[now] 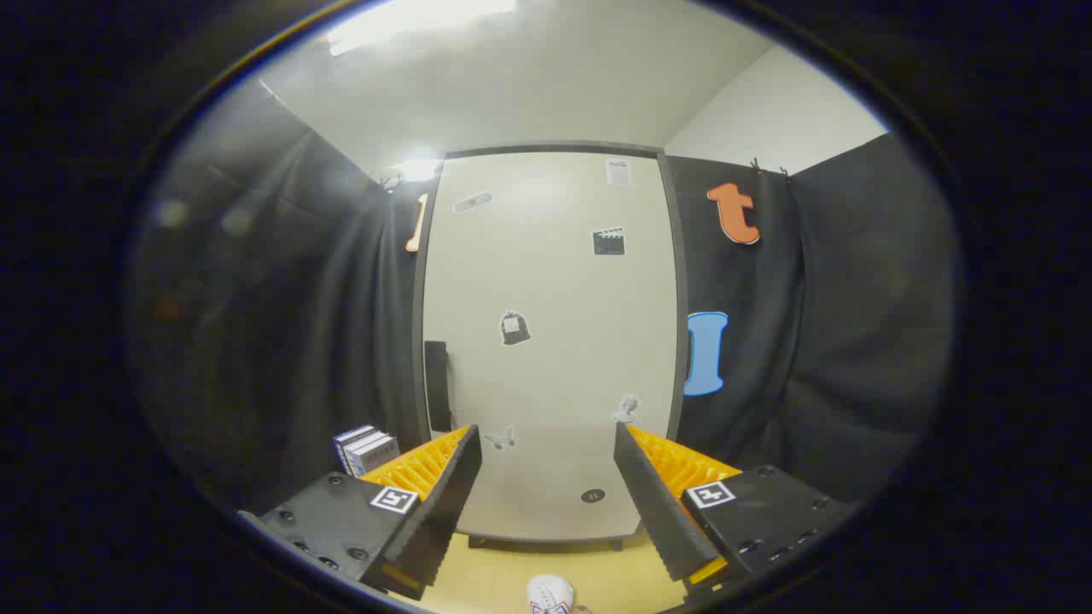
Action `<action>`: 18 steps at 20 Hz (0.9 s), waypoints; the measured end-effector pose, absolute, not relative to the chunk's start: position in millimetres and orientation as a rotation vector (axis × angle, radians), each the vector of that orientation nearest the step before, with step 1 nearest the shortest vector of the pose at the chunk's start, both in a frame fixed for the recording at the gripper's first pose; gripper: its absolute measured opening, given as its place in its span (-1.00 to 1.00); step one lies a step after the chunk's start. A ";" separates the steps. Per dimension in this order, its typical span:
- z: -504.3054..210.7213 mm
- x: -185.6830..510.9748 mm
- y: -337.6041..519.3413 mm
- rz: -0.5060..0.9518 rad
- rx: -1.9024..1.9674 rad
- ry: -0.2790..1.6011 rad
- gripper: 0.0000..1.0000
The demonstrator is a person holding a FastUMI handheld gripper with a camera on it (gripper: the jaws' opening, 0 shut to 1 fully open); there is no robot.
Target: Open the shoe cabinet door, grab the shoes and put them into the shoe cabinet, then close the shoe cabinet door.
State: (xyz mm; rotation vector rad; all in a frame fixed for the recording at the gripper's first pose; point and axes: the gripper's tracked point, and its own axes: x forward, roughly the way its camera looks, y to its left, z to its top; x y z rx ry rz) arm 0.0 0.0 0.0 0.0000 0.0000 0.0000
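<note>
**A:** Where does your gripper point(546, 503) stand right now?

**B:** Your two fingers point(426, 512) are spread wide apart with nothing between them. They point straight at the shoe cabinet point(550, 341), which stands upright well beyond the fingertips, against the black cloth wall point(810, 341).

**A:** And the cabinet door point(554, 290)?

**B:** Your door is closed. It is a pale, flat panel in a dark frame, with several small stickers point(514, 327) scattered over it. A dark vertical handle point(437, 385) sits on its left edge, a little above and beyond your left fingertip. The cabinet rests on short dark feet on the yellowish wooden floor point(495, 571).

**A:** Where is the shoe?

**B:** You have a white shoe point(549, 593) low on the floor, between your fingers and nearer to you than their tips. You see just its rounded toe; the rest is cut off, so I cannot tell whether a second shoe lies with it.

**A:** Anything else near you?

**B:** A small stack of boxes point(365, 448) sits on the floor left of the cabinet, just beyond your left finger.
</note>
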 end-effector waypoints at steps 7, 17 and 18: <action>3.1 2.7 1.8 0.002 -0.001 -0.008 0.96; 4.8 9.6 9.9 0.012 0.006 -0.024 0.96; 4.1 10.5 9.8 0.008 0.006 -0.022 0.96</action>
